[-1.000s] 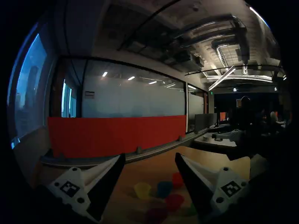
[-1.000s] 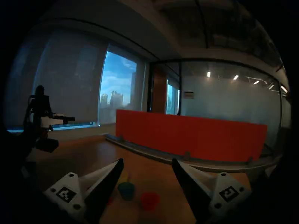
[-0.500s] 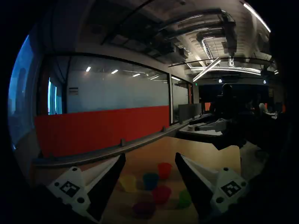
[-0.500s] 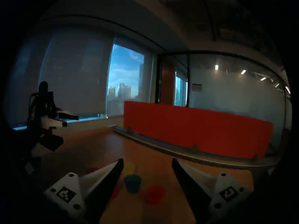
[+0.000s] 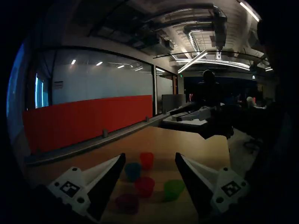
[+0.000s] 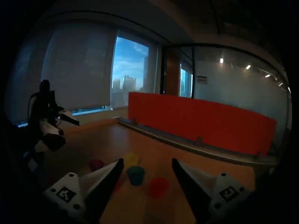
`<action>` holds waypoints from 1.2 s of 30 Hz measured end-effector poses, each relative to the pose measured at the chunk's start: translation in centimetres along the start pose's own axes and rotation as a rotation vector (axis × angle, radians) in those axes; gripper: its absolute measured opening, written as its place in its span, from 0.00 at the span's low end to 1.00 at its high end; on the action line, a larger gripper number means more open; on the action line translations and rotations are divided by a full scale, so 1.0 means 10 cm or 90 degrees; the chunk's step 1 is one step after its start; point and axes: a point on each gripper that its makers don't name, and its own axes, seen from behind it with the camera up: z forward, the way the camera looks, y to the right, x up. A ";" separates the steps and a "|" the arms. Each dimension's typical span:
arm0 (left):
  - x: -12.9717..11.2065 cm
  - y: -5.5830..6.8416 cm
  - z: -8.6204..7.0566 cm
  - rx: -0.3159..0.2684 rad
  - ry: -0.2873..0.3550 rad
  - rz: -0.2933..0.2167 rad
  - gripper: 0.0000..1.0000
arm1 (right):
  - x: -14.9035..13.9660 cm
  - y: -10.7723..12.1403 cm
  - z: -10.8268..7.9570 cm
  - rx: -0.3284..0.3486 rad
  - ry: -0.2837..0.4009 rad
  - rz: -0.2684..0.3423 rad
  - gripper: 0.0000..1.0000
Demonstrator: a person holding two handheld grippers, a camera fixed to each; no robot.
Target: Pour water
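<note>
Several small coloured cups stand grouped on a wooden table (image 5: pixel 194 143). In the left gripper view I see a teal cup (image 5: pixel 132 171), an orange-red cup (image 5: pixel 147 160), a red cup (image 5: pixel 144 186), a green cup (image 5: pixel 173 189) and a dark purple cup (image 5: pixel 127 202). My left gripper (image 5: pixel 149 156) hovers open above them, holding nothing. In the right gripper view a yellow cup (image 6: pixel 131 159), a teal cup (image 6: pixel 135 175), a red cup (image 6: pixel 158 186) and a maroon cup (image 6: pixel 96 164) sit ahead of my right gripper (image 6: pixel 147 161), which is open and holding nothing.
A red partition (image 5: pixel 89 119) with a grey rail runs along the table's far edge (image 6: pixel 202 125). The other gripper shows farther off at the right (image 5: pixel 200 114) and at the left (image 6: pixel 52 125). Windows (image 6: pixel 129 80) and a glass wall stand behind. The room is dim.
Both views have tilted down and swung, so the cups sit higher and fuller between the fingers. The green cup has come into the left view, the maroon cup into the right. Both grippers stay open.
</note>
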 end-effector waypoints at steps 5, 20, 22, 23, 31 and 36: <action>-0.22 0.16 0.07 -0.032 -0.034 0.011 0.98 | -0.10 -0.05 0.03 0.013 -0.016 -0.010 1.00; -0.99 0.45 0.44 -0.082 -0.140 0.048 0.99 | -0.48 -0.06 0.18 0.036 -0.061 -0.025 1.00; -1.09 0.49 0.49 -0.089 -0.151 0.052 0.99 | -0.52 -0.05 0.21 0.036 -0.066 -0.027 1.00; -1.13 0.51 0.51 -0.093 -0.155 0.053 0.99 | -0.54 -0.04 0.23 0.036 -0.069 -0.028 1.00; -1.50 0.65 0.67 -0.127 -0.202 0.060 0.99 | -0.68 -0.01 0.36 0.044 -0.082 -0.026 1.00; -1.67 0.70 0.76 -0.140 -0.225 0.069 0.99 | -0.74 0.00 0.45 0.047 -0.088 -0.020 1.00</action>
